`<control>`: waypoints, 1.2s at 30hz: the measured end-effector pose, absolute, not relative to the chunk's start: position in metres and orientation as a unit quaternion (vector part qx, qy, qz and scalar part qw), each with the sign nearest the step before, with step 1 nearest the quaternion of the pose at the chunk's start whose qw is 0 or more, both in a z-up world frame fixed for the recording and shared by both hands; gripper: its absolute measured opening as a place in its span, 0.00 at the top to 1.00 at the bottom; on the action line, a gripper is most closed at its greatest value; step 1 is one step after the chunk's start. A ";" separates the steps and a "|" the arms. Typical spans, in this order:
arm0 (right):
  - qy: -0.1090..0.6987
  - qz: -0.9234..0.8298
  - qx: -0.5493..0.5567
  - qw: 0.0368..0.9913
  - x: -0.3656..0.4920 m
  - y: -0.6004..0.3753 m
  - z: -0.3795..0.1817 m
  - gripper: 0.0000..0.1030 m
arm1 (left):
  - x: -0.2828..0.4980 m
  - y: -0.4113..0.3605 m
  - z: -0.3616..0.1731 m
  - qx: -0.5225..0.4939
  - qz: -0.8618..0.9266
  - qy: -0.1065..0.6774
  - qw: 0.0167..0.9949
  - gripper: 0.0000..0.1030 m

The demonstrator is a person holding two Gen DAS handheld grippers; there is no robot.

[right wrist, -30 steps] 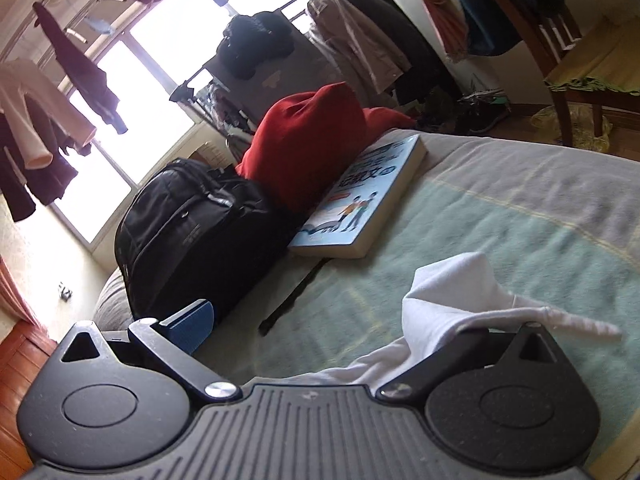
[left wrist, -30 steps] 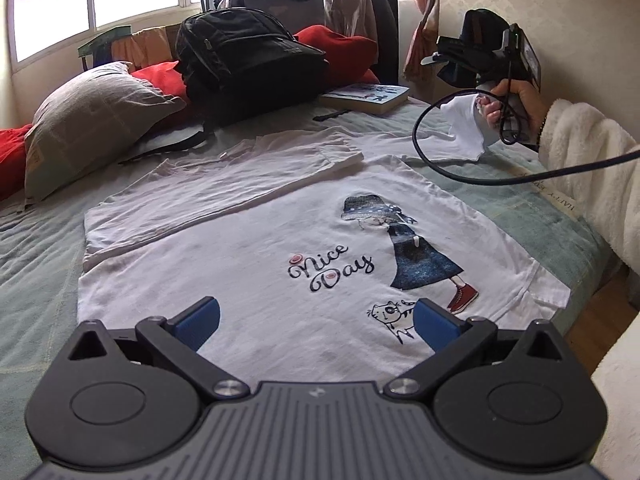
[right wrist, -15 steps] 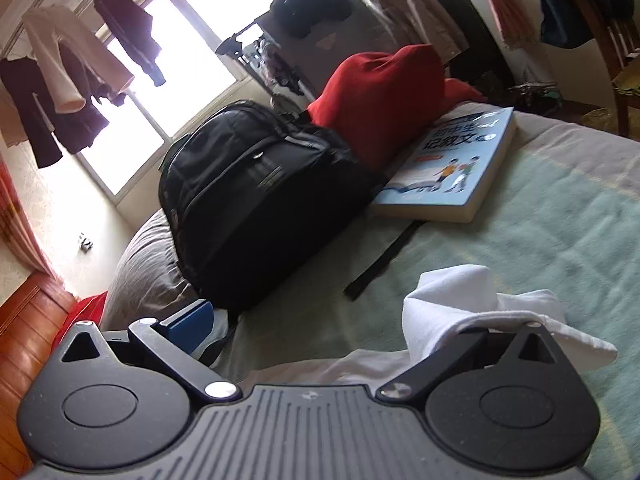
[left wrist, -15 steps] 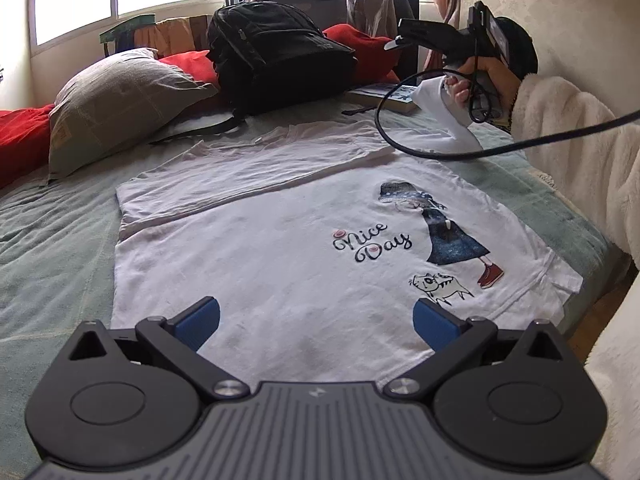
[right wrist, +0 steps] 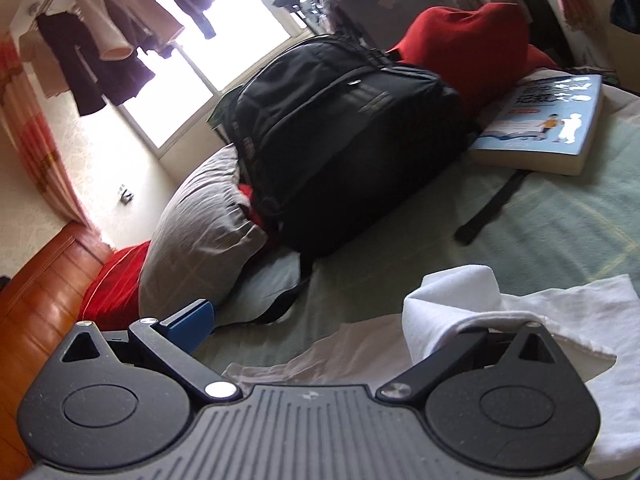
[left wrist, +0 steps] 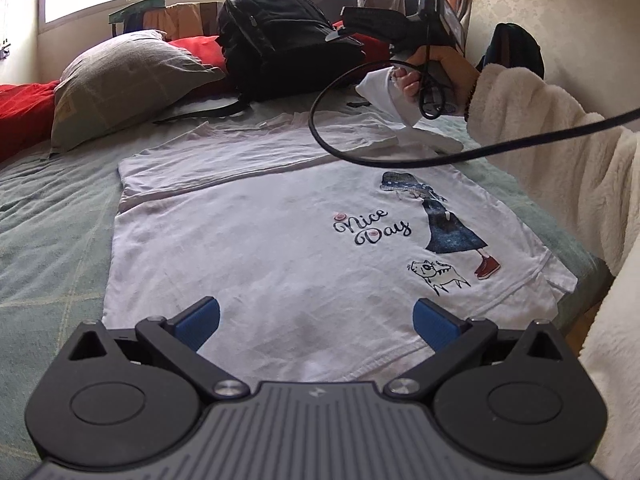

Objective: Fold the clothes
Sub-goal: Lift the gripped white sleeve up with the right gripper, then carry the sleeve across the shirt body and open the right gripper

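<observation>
The white T-shirt [left wrist: 280, 240] lies flat on the bed [left wrist: 48, 216], its far side folded in. The left gripper [left wrist: 316, 316] hovers over the near hem, fingers spread wide and empty. The right gripper [right wrist: 340, 316] has the sleeve [right wrist: 452, 300] draped over one finger; fingers apart. Backpack [right wrist: 340, 132], pillow [left wrist: 124, 76] and book [right wrist: 548, 120] crowd the far edge.

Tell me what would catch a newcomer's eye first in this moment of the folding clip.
First, the white T-shirt spread flat on the green bed, its "Nice Day" print facing up and its far side already folded in. Next, the right gripper at the far right, lifting a bunched sleeve draped over one of its fingers. Behind sit a black backpack and a grey pillow.
</observation>
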State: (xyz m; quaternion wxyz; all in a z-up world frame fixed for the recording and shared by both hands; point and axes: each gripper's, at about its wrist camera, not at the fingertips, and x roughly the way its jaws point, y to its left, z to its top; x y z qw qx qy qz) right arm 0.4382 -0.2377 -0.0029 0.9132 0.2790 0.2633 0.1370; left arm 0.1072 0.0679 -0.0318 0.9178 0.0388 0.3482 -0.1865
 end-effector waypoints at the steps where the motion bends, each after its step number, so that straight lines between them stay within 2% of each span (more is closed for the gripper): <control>1: 0.263 0.141 0.277 0.913 0.439 -0.233 -0.003 0.00 | 0.107 0.068 -0.032 0.039 -0.186 0.350 0.917 0.01; 19: 0.269 0.223 0.264 0.899 0.447 -0.164 0.006 0.00 | 0.110 0.062 -0.038 0.042 -0.184 0.368 0.910 0.01; 36: 0.285 0.315 0.174 0.888 0.431 -0.090 0.015 0.00 | 0.111 0.063 -0.043 0.038 -0.181 0.378 0.907 0.01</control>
